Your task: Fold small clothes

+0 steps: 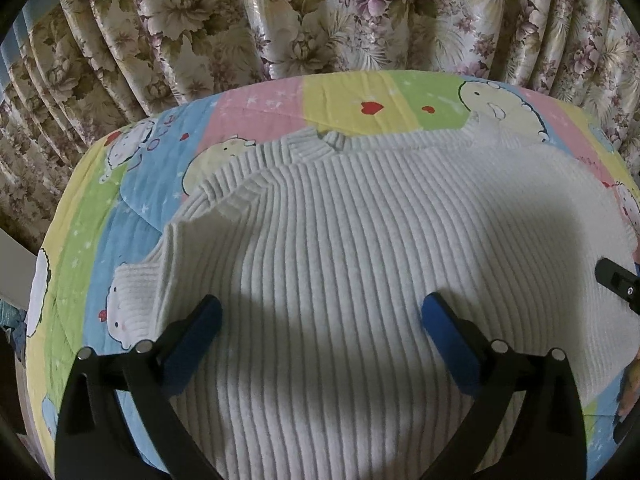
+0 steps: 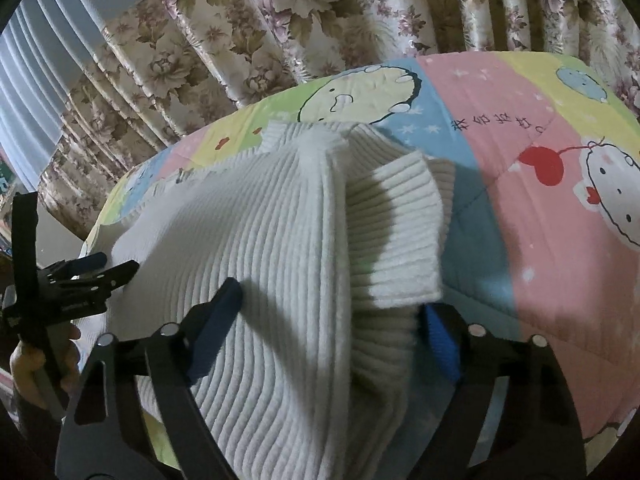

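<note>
Two views, one garment. Left wrist view first: white ribbed sweater (image 1: 340, 260) lies spread on a pastel cartoon-print quilt (image 1: 256, 108), floral curtain (image 1: 240, 12) hanging behind the bed. Left gripper (image 1: 322, 312) sits over the lower middle of the sweater, jaws wide apart, blue pads (image 1: 436, 312) either side of flat knit, nothing pinched between them. Collar is at the far edge, one sleeve bunched up on the left side, its cuff resting on the quilt. A dark piece of the other tool shows at the right edge, just past the sweater's side. Broad shadow falls across the knit around the fingers.

Right wrist view: same sweater (image 2: 248, 264), seen from its other side. Right gripper (image 2: 332, 300) jaws spread wide; a raised ridge of knit runs between them and a folded-over sleeve cuff (image 2: 400, 248) lies just ahead of the right finger, partly hiding its blue pad. Cannot tell whether the fingers touch the fabric. Quilt (image 2: 520, 160) bare to the right, pink and blue panels with printed characters. At far left the left gripper (image 2: 108, 266) is visible side-on, held by a hand (image 2: 44, 364), tips at the sweater's edge.
</note>
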Tool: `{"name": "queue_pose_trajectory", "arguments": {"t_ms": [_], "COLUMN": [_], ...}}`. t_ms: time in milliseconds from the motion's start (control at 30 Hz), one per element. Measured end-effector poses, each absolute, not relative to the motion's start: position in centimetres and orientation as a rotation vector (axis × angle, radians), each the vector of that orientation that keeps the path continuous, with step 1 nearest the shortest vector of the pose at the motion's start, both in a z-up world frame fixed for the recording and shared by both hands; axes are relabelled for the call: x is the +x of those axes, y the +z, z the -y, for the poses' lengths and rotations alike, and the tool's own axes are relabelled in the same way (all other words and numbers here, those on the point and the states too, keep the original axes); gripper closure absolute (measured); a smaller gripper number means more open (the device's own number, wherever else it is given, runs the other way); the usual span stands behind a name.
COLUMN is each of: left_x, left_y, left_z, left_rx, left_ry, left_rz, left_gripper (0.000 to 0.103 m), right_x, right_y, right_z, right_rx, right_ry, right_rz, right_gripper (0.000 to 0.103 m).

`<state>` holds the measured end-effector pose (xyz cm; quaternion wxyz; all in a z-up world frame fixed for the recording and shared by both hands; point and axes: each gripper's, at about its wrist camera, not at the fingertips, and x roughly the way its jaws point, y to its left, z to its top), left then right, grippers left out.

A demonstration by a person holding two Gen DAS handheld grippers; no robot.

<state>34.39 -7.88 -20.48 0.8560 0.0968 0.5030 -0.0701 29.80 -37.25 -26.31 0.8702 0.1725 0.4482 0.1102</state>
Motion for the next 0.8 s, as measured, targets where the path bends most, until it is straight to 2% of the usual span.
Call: {"name": "queue_pose_trajectory", "arguments": {"t_ms": [167, 233, 267, 300, 400, 667, 800], "left_x": [34.5, 34.6, 34.6, 34.6, 34.7, 34.7, 34.6], "left_y": [-20.6, -20.7, -20.8, -20.8, -20.9, -21.0, -21.0], "left_z": [8.1, 8.1, 8.2, 8.2, 8.2, 8.2, 8.3], "left_rx": [0.211, 0.218, 0.219, 0.219, 0.221, 0.225, 0.231], "left_ry": [-0.149, -0.151, -0.152, -0.153, -0.153, -0.155, -0.155], "left_rz": [-1.055, -1.052, -1.05, -1.05, -1.049, -1.047, -1.044], "left_gripper": [0.001, 0.001, 0.001, 0.001, 0.001, 0.001, 0.001], "right_x": [30.1, 30.3, 30.4, 30.5, 30.5, 29.2, 29.5], "right_y": [-26.4, -26.4, -26.4, -26.3, -25.5, -21.7, -20.7], "right_z": [38.7, 38.9, 39.0, 39.0, 38.1, 30.3, 28.2], "right_rx": [0.48, 0.49, 0.499, 0.509, 0.454, 0.011, -0.019], "right_ry": [0.253, 0.245, 0.248, 0.254, 0.228, 0.016, -0.022], "right_rz": [-0.96, -0.974, -0.987, -0.993, -0.999, -0.927, -0.926], "right_gripper": [0.025, 0.033, 0.047, 0.056, 0.063, 0.069, 0.07]}}
